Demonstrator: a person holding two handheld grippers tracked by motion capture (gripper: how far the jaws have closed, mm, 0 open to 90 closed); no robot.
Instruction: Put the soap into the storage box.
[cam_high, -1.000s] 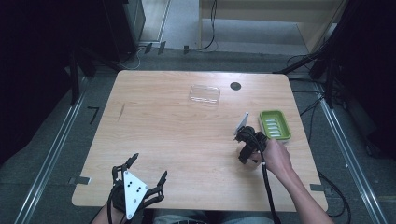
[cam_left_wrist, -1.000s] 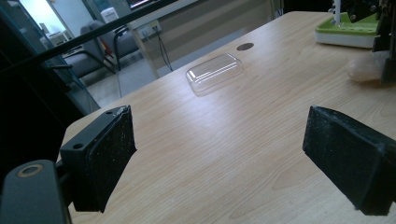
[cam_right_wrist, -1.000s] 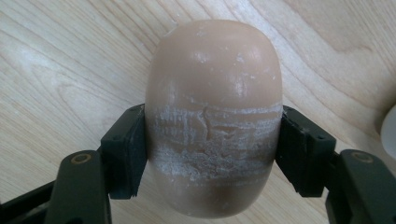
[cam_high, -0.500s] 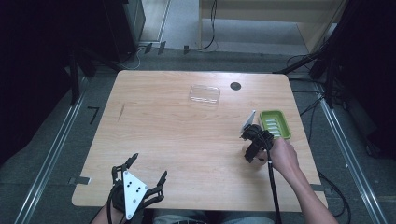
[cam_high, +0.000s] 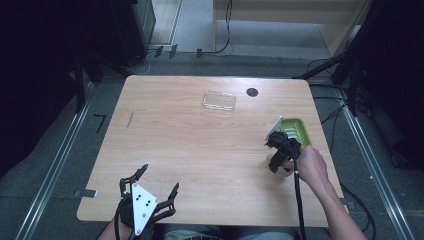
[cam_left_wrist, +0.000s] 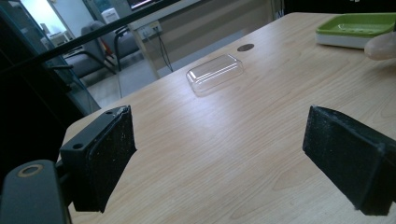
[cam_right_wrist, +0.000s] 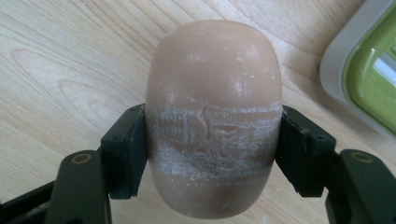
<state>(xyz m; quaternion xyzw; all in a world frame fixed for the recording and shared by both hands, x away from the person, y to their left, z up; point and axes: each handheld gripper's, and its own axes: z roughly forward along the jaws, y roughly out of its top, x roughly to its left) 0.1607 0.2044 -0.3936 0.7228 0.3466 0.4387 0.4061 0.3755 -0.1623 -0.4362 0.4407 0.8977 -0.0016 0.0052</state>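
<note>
A beige oval bar of soap (cam_right_wrist: 214, 93) is clamped between the black pads of my right gripper (cam_right_wrist: 214, 149), which is shut on its middle; white scuff marks ring the bar there. In the high view that right gripper (cam_high: 276, 161) hangs over the table's right side, just in front of the green soap dish (cam_high: 295, 131). The dish's edge (cam_right_wrist: 369, 79) lies close to the right of the soap. My left gripper (cam_high: 160, 176) rests near the front left edge, its pads wide open (cam_left_wrist: 219, 154) with nothing between them.
A clear plastic lid (cam_high: 219, 101) lies at the back middle of the wooden table (cam_high: 190, 145), with a dark round cable hole (cam_high: 252, 92) just to its right. From the left gripper view the lid (cam_left_wrist: 215, 73) is ahead and the soap (cam_left_wrist: 382, 45) at far right.
My right gripper has carried the soap a little to the right, closer to the green dish. The left gripper has stayed where it was.
</note>
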